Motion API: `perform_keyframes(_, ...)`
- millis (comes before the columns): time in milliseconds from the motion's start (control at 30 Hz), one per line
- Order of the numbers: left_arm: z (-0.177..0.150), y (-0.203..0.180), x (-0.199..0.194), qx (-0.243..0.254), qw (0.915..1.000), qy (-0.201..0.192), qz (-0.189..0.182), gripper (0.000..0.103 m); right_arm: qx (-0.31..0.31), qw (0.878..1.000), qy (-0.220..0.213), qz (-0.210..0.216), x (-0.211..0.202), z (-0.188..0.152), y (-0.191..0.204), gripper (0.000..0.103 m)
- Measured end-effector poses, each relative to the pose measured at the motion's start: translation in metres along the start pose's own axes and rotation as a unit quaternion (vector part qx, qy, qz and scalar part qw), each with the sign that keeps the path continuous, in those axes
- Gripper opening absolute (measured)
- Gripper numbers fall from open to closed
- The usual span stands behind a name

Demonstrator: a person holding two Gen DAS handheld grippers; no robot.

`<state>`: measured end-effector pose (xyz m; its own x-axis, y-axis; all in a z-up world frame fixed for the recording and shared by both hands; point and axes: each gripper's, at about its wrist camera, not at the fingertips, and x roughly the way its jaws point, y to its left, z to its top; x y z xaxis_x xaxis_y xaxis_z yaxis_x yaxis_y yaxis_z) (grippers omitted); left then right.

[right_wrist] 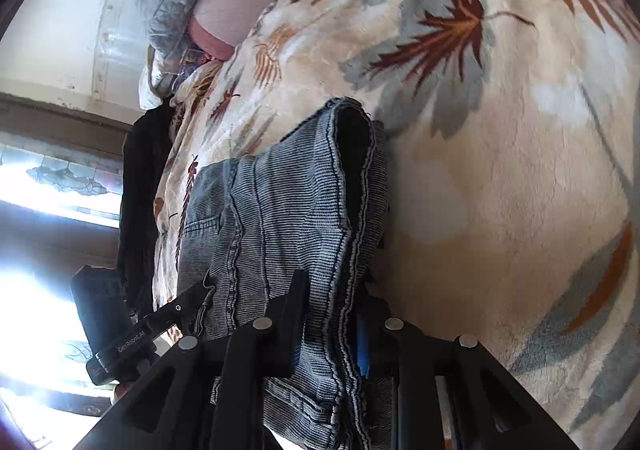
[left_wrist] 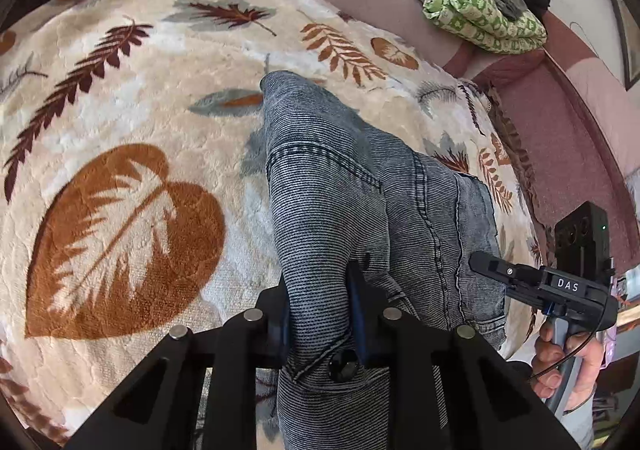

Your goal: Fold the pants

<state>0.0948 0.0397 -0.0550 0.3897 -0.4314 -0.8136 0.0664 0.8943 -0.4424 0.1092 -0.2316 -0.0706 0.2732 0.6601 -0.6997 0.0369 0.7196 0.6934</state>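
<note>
You're pinching the denim jeans (left_wrist: 320, 178) on the leaf-print blanket (left_wrist: 120, 98) at both ends: left tongs (left_wrist: 320, 290) clamping the buttoned waistband, right tongs (right_wrist: 328, 314) nipping the hems. Next you're lifting together, keeping the cloth taut.

the letters "das" are printed in white on the black body of the right tool (left_wrist: 486, 265), seen from the left wrist. "genrobot.ai" is read on the body of the left tool (right_wrist: 192, 298), seen from the right wrist.
</note>
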Motion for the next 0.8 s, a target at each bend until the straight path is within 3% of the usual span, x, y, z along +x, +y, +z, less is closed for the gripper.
perform_keyframes(167, 0.019, -0.012, -0.03, 0.026, 0.999, -0.037, -0.006, 0.023, -0.049, 0.998, -0.03, 0.005, -0.028, 0.015, 0.04, 0.016)
perform_keyframes(467, 0.092, -0.025, -0.067, 0.054, 0.9947, -0.085, -0.017, 0.024, -0.09, 0.993, -0.077, 0.022, -0.058, 0.08, 0.095, 0.013)
perform_keyframes(600, 0.111, -0.015, -0.058, 0.055, 0.9949, -0.084, -0.009, 0.024, -0.088, 0.993, -0.074, 0.019, -0.045, 0.097, 0.096, 0.013)
perform_keyframes(800, 0.101, 0.015, -0.013, 0.031, 0.9968, -0.074, 0.006, 0.025, -0.062, 0.996, -0.062, 0.025, 0.0, 0.098, 0.065, 0.013)
